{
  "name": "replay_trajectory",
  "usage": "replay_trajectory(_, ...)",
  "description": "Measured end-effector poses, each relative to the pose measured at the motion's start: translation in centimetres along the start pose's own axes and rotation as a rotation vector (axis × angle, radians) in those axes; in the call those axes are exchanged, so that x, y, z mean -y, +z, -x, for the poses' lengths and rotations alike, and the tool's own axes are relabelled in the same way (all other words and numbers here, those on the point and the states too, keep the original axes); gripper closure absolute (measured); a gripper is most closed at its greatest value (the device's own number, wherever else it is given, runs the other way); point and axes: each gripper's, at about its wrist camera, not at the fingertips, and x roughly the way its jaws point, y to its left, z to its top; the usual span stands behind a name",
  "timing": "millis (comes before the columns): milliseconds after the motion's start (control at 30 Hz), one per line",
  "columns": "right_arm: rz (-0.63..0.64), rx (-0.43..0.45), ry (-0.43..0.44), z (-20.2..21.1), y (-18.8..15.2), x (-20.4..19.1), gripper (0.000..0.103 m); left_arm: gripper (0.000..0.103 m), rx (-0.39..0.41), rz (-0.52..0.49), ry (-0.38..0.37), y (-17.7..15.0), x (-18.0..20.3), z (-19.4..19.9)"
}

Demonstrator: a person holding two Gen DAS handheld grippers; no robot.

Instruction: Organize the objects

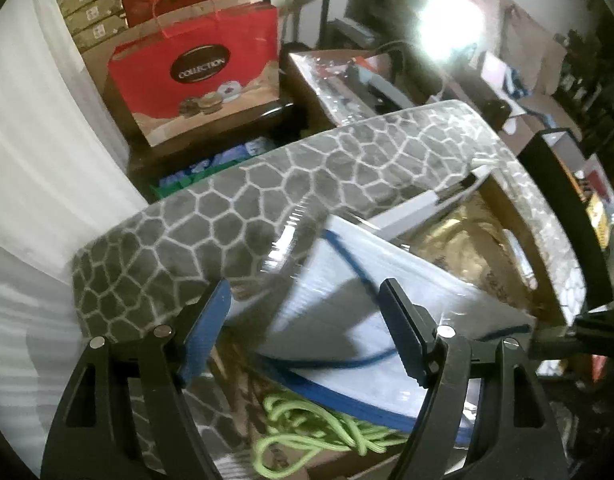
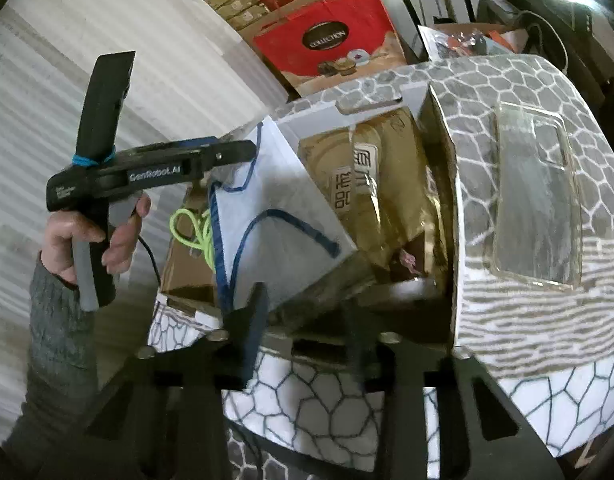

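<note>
Black left gripper fingers are spread wide, nothing held, hovering over an open cardboard box. Inside the box are seen a white paper bag with blue cord handles, a coil of green cord beside it, and a gold packet with printed characters. Right gripper is blurred at the box's near edge; its opening cannot be told. Left hand is seen gripping its tool's handle. A clear phone case lies on the grey cobble-patterned cover right of the box. A red gift bag stands well behind.
</note>
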Motion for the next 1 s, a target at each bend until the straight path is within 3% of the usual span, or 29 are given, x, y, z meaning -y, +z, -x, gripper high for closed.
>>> replay_trajectory(100, 0.0, 0.012, -0.006, -0.2, 0.3, -0.1, 0.087, 0.043, -0.043, 0.044, -0.093, -0.7, -0.1, -0.4)
replay_trajectory(167, -0.005, 0.018, -0.008, -0.3, 0.6, 0.0, 0.088, 0.046, -0.049, 0.049, -0.096, -1.2, 0.1, -0.8)
replay_trajectory(467, -0.037, 0.047, -0.009, -0.3, 3.1, 0.8, 0.091, 0.049, -0.057, 0.1, -0.246, -2.4, 1.6, -1.2)
replay_trajectory(700, -0.006, 0.091, -0.098, 0.2, 6.2, 1.5, 0.095, 0.049, -0.027, 0.051, -0.325, -2.8, 4.8, 0.7)
replay_trajectory(800, 0.022, 0.091, -0.158, 0.0, 7.5, 2.3, 0.096, 0.049, 0.022, 0.024, -0.247, -2.8, 5.4, 2.1)
replay_trajectory(1000, 0.136, 0.074, -0.298, -0.1, 8.1, 3.0, 0.096, 0.04, 0.123, 0.017, 0.056, -2.7, 4.7, 3.6)
